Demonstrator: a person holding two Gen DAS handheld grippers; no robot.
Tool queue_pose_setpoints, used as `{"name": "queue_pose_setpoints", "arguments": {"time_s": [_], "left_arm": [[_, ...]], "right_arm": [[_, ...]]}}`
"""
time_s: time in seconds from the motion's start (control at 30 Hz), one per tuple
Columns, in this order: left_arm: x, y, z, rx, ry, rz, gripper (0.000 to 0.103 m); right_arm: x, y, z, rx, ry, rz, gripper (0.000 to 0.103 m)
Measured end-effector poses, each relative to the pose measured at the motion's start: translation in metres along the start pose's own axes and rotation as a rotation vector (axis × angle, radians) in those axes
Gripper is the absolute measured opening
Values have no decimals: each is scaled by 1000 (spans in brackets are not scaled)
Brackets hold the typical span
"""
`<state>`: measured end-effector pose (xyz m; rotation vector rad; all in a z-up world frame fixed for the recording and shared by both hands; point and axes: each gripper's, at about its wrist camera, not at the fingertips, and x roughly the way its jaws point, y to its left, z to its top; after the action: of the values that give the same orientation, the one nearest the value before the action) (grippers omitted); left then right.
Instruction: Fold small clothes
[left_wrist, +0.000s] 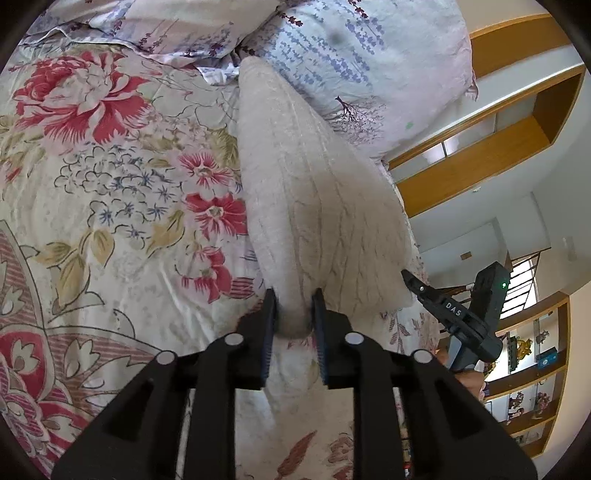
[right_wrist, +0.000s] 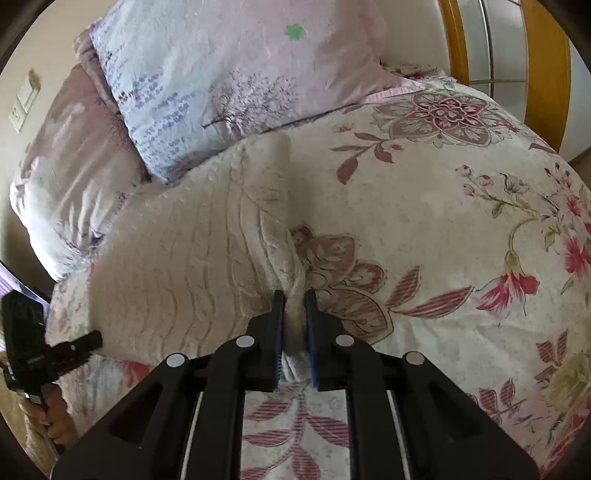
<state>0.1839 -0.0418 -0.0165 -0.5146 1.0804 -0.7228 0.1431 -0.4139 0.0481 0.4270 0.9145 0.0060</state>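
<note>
Low in the centre of the left wrist view, the left gripper (left_wrist: 293, 314) has its jaws drawn narrow on a bunched corner of the cream textured cloth (left_wrist: 314, 192), the fabric pinched between the blue pads and bulging out just past the tips. In the right wrist view the right gripper (right_wrist: 294, 314) does the same at the bottom centre of the frame, its jaws nearly together on a twisted, gathered edge of the same cloth (right_wrist: 184, 251). From the two pinch points the cloth spreads up the frame, lying mostly on the floral bedspread (left_wrist: 110, 184) with its far end reaching the lavender-print pillow (left_wrist: 369, 66) in the upper part of both views. The right gripper's body also shows at the lower right edge of the left wrist view, near the cloth's near corner. Both near corners seem secured, so the step in hand looks like the grasp that opens a fold. The next move probably calls for lifting both corners together, keeping the edge taut between them, and carrying it toward the far end so the halves meet squarely; uneven lifting could skew the fold or drag the bedspread.
</note>
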Motion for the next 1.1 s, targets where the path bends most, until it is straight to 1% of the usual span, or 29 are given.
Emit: {"name": "queue_pose_setpoints", "arguments": {"time_s": [0.03,0.07,0.1,0.13,0.17,0.2,0.33,0.37,0.43,0.5,0.53,0.57,0.63,0.7,0.77,0.8,0.83,0.87,0.9,0.93,1.0,1.1], "left_arm": [[-3,0,1,-2,-4,-1,26],[-7,-1,2,-2,-12,-3,35],[-10,-1,5,-1,-24,-9,47],[-14,-2,8,-3,-42,-14,52],[-16,-2,12,-6,-57,-10,56],[-17,-2,16,-9,-66,-3,58],[-11,0,35,-35,-68,32,60],[-10,-1,38,-37,-68,41,60],[-6,-4,43,-34,-67,51,60],[-5,-7,45,-26,-70,58,61],[-3,-9,47,-19,-72,65,61],[-2,-10,48,-15,-74,70,61],[1,-11,50,-9,-74,78,61],[3,-10,50,-9,-68,79,61],[6,-8,52,-16,-63,81,62],[7,-7,52,-18,-62,78,62],[7,-7,52,-20,-63,75,62],[7,-7,53,-20,-64,72,62],[7,-7,53,-21,-66,70,62],[8,-6,53,-22,-67,70,62],[9,-7,54,-22,-65,66,62],[10,-7,53,-20,-63,64,63]], "right_arm": [[-3,-1,3,17,-1,16,24],[-6,-4,6,34,-6,38,35],[-10,-8,10,58,-18,69,41],[-12,-11,15,91,-34,104,46],[-10,-12,19,111,-37,125,46],[-6,-13,25,130,-33,149,46],[12,-4,35,130,-4,149,46],[17,-1,37,123,4,149,38],[21,7,41,90,-18,128,13],[17,9,44,72,-64,92,12],[17,7,45,70,-77,58,11],[22,4,44,76,-63,21,11],[39,-5,38,99,-6,-12,11],[42,-3,36,86,-5,-32,11],[34,5,39,56,-14,-63,14],[28,8,40,50,-30,-67,15],[19,13,42,37,-64,-68,19],[11,18,42,19,-99,-73,28],[1,26,41,-10,-141,-63,32],[-2,31,41,-31,-157,-51,38],[-5,43,41,-74,-163,-25,39],[1,54,40,-117,-144,-4,39]]}}
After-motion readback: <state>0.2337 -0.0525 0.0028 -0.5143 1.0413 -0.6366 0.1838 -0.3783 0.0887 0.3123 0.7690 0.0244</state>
